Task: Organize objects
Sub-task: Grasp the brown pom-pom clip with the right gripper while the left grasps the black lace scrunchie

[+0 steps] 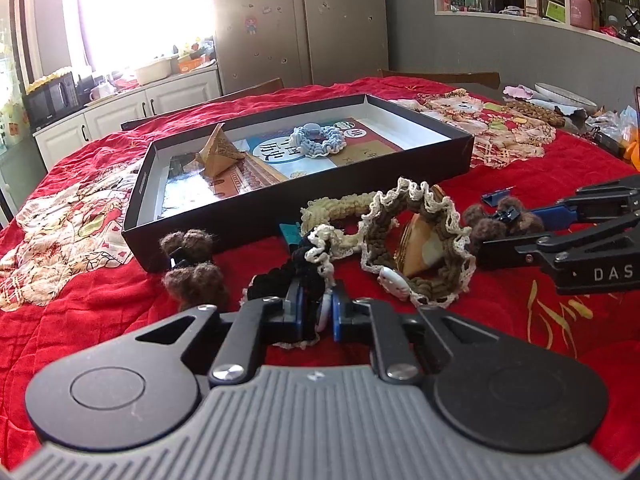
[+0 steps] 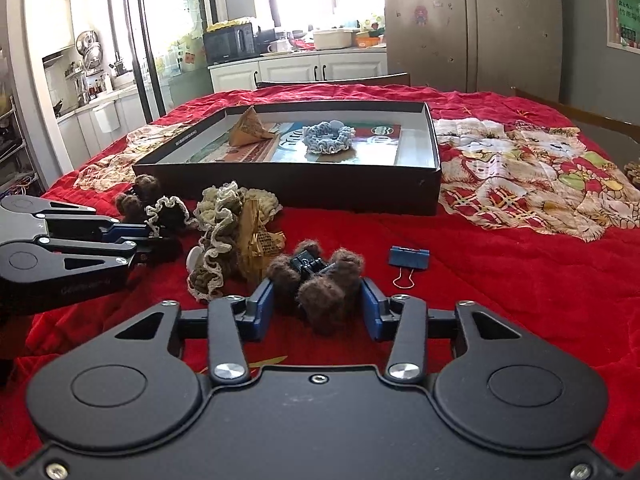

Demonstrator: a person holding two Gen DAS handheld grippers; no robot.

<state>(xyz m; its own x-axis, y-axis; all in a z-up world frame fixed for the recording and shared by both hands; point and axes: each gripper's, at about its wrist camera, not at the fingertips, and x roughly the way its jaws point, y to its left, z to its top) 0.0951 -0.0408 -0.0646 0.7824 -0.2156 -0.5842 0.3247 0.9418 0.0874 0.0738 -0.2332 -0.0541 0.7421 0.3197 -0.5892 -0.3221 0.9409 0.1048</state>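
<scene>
A black shallow box point(image 1: 304, 216) point(image 2: 288, 188) lies on the red cloth, holding a blue crochet scrunchie point(image 1: 318, 140) point(image 2: 328, 138) and a folded paper pyramid point(image 1: 218, 152) point(image 2: 250, 128). My left gripper point(image 1: 316, 314) point(image 2: 160, 240) is shut on a black scrunchie with cream lace point(image 1: 304, 268) point(image 2: 168, 212). My right gripper point(image 2: 318, 312) point(image 1: 500, 228) is open around a brown fuzzy hair clip point(image 2: 320, 280) point(image 1: 496, 216), its pads beside it. A brown lace scrunchie point(image 1: 416, 240) point(image 2: 216, 248) lies around another paper pyramid point(image 1: 420, 248) point(image 2: 260, 240). A second brown fuzzy clip point(image 1: 192, 268) point(image 2: 136, 196) lies left.
A blue binder clip point(image 2: 410, 258) point(image 1: 494, 199) lies right of the fuzzy clip. A beige scrunchie point(image 1: 336, 208) point(image 2: 264, 200) sits by the box wall. Cat-print cloths point(image 2: 520, 168) point(image 1: 60, 232) lie on either side. Dishes and clutter point(image 1: 568, 100) stand at the far right.
</scene>
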